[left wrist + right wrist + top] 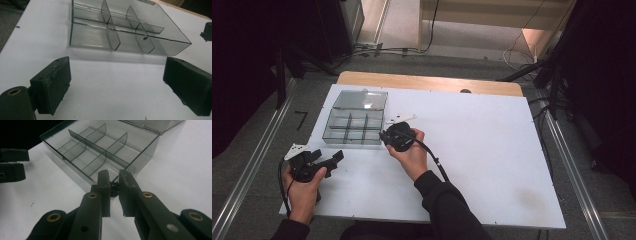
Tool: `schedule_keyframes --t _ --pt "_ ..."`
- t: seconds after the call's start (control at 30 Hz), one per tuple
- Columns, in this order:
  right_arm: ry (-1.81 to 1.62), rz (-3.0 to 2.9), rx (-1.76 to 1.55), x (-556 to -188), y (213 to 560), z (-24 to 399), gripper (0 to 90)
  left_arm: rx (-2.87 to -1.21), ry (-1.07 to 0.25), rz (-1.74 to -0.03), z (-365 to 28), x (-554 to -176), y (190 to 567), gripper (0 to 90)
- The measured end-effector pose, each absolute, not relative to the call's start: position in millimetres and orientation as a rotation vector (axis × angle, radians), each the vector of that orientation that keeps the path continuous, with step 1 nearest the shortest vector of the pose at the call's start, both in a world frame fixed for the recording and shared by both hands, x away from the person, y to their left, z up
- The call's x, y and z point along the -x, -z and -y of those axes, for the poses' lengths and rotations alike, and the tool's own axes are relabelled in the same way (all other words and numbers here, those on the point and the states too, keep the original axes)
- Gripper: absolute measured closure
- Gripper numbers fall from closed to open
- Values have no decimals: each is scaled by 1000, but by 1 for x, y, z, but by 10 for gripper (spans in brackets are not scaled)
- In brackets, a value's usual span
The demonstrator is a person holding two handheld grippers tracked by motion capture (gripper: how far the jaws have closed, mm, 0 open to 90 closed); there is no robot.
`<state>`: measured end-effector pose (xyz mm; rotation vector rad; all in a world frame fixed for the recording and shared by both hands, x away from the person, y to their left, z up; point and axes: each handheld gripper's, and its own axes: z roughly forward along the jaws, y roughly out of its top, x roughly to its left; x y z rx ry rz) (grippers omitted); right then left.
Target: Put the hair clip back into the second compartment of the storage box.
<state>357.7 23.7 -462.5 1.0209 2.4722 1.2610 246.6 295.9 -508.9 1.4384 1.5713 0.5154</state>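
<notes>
We hold a small black part [114, 188] pinched in the closed right gripper [114, 180], just at the near right corner of the clear divided box [354, 120]; next it wants lifting over a compartment. Our left gripper [115, 82] rests wide open and empty, near left. What the part is stays hard to make out.
</notes>
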Motion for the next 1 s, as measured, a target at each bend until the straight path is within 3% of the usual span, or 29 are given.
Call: schedule_keyframes --t 1.0 --pt "-1272 -2487 -963 -369 456 -62 776 -1429 -505 -1566 -297 -246 508 87"
